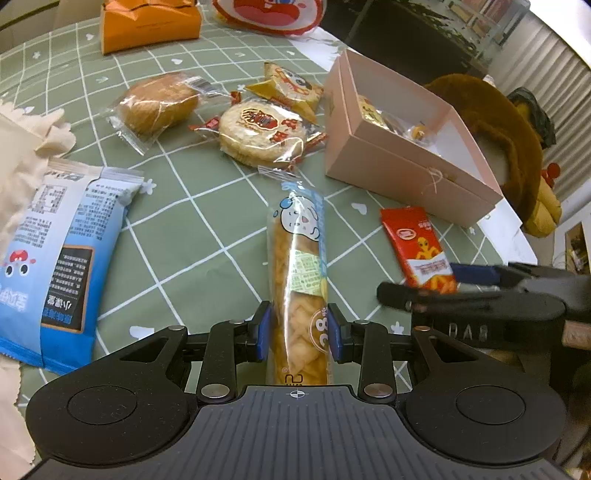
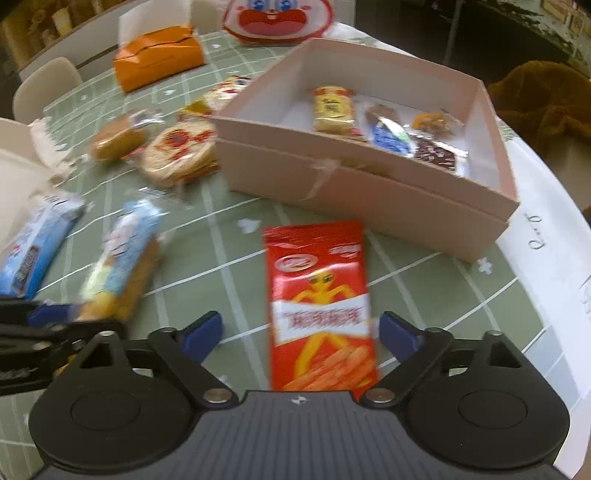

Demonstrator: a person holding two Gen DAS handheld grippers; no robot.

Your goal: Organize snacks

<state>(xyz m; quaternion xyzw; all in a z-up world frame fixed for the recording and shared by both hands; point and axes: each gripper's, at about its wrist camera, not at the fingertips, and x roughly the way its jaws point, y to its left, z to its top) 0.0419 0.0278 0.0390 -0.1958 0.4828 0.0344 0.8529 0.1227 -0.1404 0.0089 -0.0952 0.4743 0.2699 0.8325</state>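
A long clear pack of twisted snacks [image 1: 299, 251] lies on the green checked tablecloth, and my left gripper [image 1: 299, 332] is shut on its near end, blue pads pressing both sides. A red snack pack [image 2: 317, 288] lies flat between the fingers of my right gripper [image 2: 301, 332], which is open: the left pad stands well off the pack and the right pad sits close beside it. Just beyond is the open pink box [image 2: 369, 199] holding several small wrapped snacks. The left wrist view shows the right gripper [image 1: 415, 282] over the red pack [image 1: 417, 240], near the box [image 1: 406, 173].
A round rice cracker [image 1: 262, 133], a wrapped bun [image 1: 159, 103], a yellow pack [image 1: 291, 86] and a blue bag [image 1: 62, 251] lie on the cloth. An orange box [image 1: 147, 22] stands at the back. A brown plush toy [image 1: 498, 122] sits past the box, by the table's right edge.
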